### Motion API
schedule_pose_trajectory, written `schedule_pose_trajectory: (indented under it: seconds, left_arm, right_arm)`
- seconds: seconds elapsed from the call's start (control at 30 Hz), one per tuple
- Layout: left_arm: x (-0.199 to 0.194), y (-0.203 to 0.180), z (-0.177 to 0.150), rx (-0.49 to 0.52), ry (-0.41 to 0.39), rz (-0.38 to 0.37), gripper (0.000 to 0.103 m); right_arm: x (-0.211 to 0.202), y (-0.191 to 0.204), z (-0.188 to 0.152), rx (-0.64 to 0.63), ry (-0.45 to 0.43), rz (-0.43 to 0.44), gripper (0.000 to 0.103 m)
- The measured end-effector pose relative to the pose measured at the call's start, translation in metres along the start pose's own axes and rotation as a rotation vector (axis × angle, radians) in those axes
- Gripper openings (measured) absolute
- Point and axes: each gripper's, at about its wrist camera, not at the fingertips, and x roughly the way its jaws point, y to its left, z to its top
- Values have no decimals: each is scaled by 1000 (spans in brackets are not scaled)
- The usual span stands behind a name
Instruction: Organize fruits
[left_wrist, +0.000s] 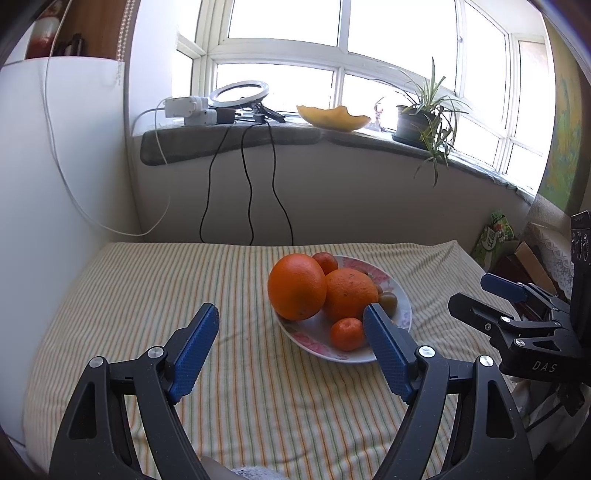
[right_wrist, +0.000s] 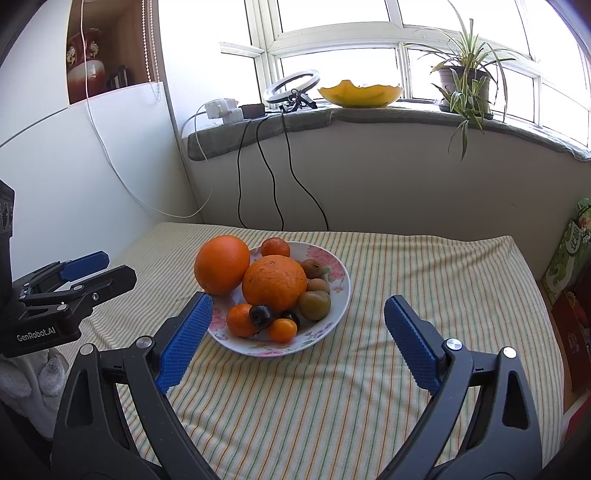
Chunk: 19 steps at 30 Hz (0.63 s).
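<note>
A flowered plate (right_wrist: 341, 291) (left_wrist: 404, 308) sits on the striped tablecloth, piled with fruit. Two big oranges (right_wrist: 221, 264) (right_wrist: 274, 283) lie on it, the left one hanging over the rim. Around them are small tangerines (right_wrist: 240, 319), dark plums (right_wrist: 261, 315), a greenish plum (right_wrist: 314, 304) and brownish small fruits (right_wrist: 317, 285). My left gripper (left_wrist: 291, 325) stands open just short of the plate's near-left side, with nothing between its fingers. My right gripper (right_wrist: 298, 314) is open too, hovering before the plate's near rim, empty.
The striped cloth (right_wrist: 424, 266) covers the table to the wall behind. On the windowsill stand a yellow bowl (right_wrist: 360, 94), a potted plant (right_wrist: 463, 79), a ring light (right_wrist: 291, 85) and a power strip with cables hanging down. Boxes (right_wrist: 570, 258) stand beyond the table's right edge.
</note>
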Motion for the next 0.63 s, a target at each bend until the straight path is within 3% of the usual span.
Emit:
schedule_pose_trajectory:
  seconds: [0.63]
  left_arm:
    - [2,2,0,2,-4,-2,81]
  right_arm:
    - [3,0,-3,2,9,-3,96]
